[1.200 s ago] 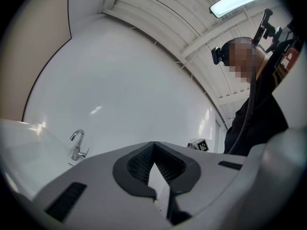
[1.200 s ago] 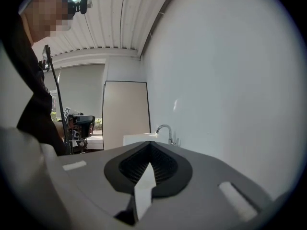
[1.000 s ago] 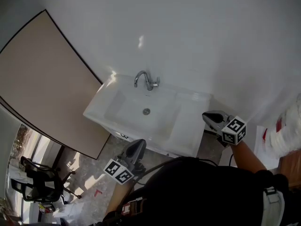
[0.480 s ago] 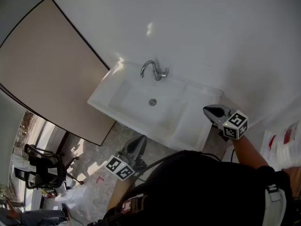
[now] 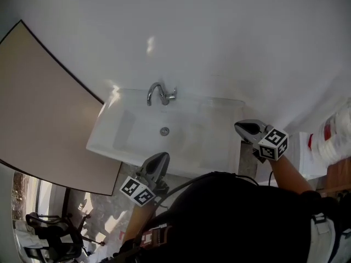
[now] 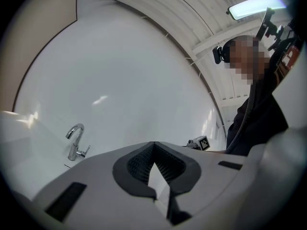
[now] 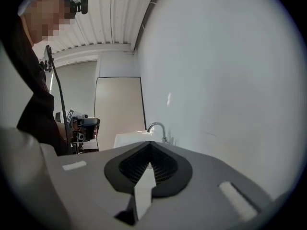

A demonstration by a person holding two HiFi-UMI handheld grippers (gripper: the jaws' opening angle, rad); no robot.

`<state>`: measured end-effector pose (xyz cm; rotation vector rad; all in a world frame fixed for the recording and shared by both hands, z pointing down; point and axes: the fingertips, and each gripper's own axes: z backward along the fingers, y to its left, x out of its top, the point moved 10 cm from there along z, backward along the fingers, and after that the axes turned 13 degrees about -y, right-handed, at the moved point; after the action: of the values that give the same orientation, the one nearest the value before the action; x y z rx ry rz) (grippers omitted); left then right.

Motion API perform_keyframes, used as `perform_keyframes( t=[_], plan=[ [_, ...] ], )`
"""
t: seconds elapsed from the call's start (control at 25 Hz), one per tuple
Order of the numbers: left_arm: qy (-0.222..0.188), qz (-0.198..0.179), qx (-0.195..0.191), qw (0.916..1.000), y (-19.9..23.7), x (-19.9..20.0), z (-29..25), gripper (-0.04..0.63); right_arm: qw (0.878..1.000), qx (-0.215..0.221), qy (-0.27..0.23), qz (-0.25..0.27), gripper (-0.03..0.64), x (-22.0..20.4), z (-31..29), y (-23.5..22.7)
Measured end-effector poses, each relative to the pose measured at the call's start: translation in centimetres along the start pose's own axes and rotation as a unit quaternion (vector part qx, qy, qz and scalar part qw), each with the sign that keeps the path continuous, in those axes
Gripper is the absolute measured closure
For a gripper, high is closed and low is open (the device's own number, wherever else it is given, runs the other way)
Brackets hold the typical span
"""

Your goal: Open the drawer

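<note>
Your left gripper [image 5: 162,158] sits at the front edge of the white washbasin [image 5: 112,138], jaws pressed together with nothing between them. Your right gripper [image 5: 239,127] is at the basin's right end, near the wall [image 5: 230,48] — its jaws likewise closed and empty. The chrome tap [image 5: 159,93] stands at the middle of the basin's back rim. The drawer cannot be made out — the front under the basin is hidden in the head view by the basin and your body.
</note>
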<state>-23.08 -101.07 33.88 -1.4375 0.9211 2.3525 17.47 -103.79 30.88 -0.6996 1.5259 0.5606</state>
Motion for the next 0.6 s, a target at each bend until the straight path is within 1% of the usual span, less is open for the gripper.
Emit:
perform_keyframes(
  t=[0.16,0.32,0.4,0.48,0.6],
  plan=[
    [0.010,0.020,-0.014,0.9997,2.3,-1.0,-0.5,0.595,1.000,-0.020,0.020,0.006,0.618,-0.6,0.7,1.0],
    [0.014,0.026,-0.014,0.9995,2.3,-2.8,-1.7,0.595,0.999,-0.022,0.030,0.006,0.618,-1.2,1.8,0.2],
    [0.016,0.024,-0.004,0.9996,1.7,-3.9,-2.3,0.595,0.999,-0.012,0.029,0.004,0.618,-1.5,2.0,-0.9],
    [0.019,0.019,0.011,0.9996,0.8,-5.2,-2.9,0.595,1.000,0.007,0.025,0.001,0.618,-2.0,2.2,-2.3],
    [0.025,0.005,0.052,0.9983,-1.0,-7.2,-4.0,0.595,0.998,0.057,0.020,0.001,0.618,-3.0,2.1,-4.7]
  ],
)
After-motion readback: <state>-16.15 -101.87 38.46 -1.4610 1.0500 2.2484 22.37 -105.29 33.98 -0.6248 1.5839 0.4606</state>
